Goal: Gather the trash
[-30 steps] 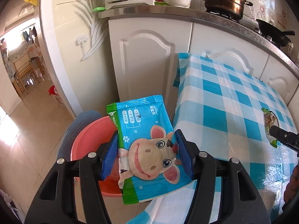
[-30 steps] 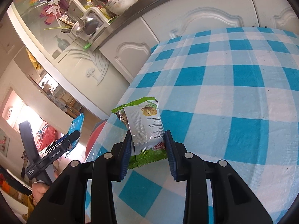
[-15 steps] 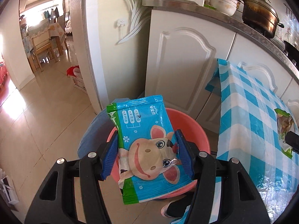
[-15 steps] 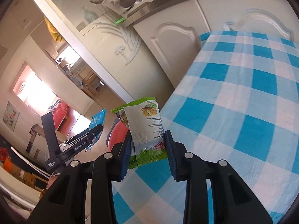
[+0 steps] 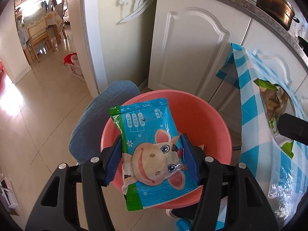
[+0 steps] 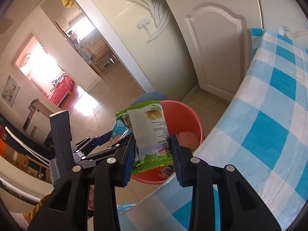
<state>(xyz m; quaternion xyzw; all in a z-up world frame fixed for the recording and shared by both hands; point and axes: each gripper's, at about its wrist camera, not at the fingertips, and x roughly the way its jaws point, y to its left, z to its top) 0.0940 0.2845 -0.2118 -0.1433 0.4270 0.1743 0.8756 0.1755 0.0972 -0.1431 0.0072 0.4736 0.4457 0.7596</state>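
The left tongs (image 5: 152,157), about half spread, clamp a blue cartoon-cow snack packet (image 5: 152,144) directly above the pink plastic basin (image 5: 211,119) on the floor. The right tongs (image 6: 153,154), narrower, pinch a green biscuit wrapper (image 6: 150,134) over the basin's near rim, beside the checked bench (image 6: 269,134).

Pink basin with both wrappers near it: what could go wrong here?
The blue wrapper in the left gripper overhangs the basin's near rim and might snag there. The green wrapper in the right gripper hangs between basin and tablecloth, so dropped now it may miss.
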